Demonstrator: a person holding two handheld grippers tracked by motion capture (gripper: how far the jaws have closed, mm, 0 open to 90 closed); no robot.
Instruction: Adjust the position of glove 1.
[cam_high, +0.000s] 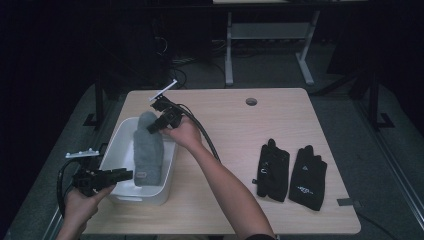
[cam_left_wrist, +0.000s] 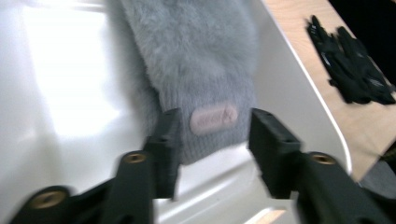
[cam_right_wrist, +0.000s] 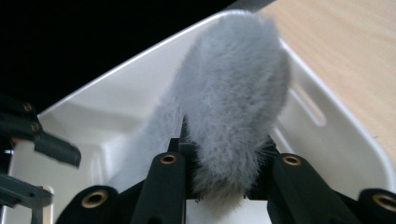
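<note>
The grey fluffy mitten (cam_high: 148, 150) is laid lengthwise in the white bin (cam_high: 116, 145), its long axis running from the cuff at the near end to the rounded tip at the far end. The tip is clamped between the jaws of the right gripper (cam_right_wrist: 224, 163). The cuff, marked by a pink label (cam_left_wrist: 213, 118), is flanked by the parted jaws of the left gripper (cam_left_wrist: 212, 140), which is judged nearer to that end; contact there cannot be told.

High view overhead, facing forward — both claw views close, sharing white bin (cam_high: 120, 192)
</note>
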